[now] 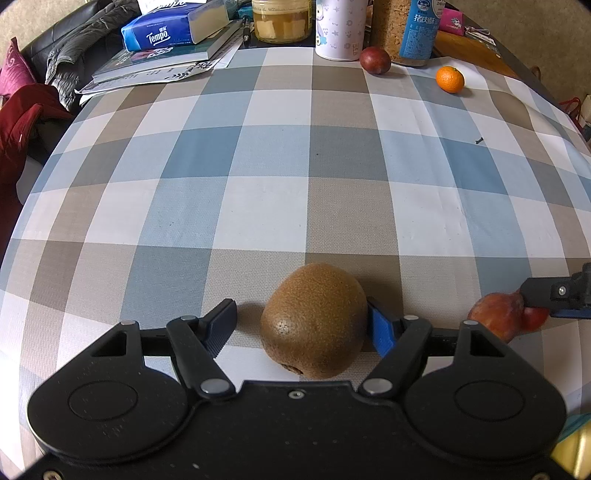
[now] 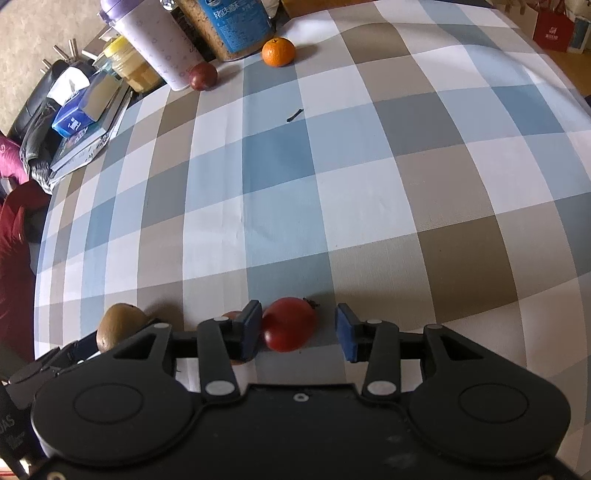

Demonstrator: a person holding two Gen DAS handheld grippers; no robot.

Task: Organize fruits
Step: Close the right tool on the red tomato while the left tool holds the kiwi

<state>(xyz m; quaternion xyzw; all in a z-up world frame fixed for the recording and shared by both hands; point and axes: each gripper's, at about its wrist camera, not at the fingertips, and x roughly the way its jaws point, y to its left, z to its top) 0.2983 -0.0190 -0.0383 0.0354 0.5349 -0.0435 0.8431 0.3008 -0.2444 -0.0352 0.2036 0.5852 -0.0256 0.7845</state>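
Note:
A brown kiwi (image 1: 314, 321) lies on the checked tablecloth between the fingers of my left gripper (image 1: 303, 325), which is open; the right pad touches the kiwi, the left pad stands apart. The kiwi also shows in the right wrist view (image 2: 118, 325). A red fruit (image 2: 288, 325) lies between the fingers of my right gripper (image 2: 295, 332), which is open; the left pad touches the fruit. A second reddish fruit (image 1: 506, 317) sits just left of that pad, partly hidden. A mandarin (image 1: 449, 79) and a dark red round fruit (image 1: 375, 61) lie at the far edge.
At the far edge stand a white patterned tumbler (image 1: 340, 29), a tall jar with a blue label (image 1: 406, 29), a glass jar (image 1: 282, 20), and a Tempo tissue pack (image 1: 173, 27) on books. A small dark scrap (image 2: 294, 115) lies on the cloth. Clothes hang at left.

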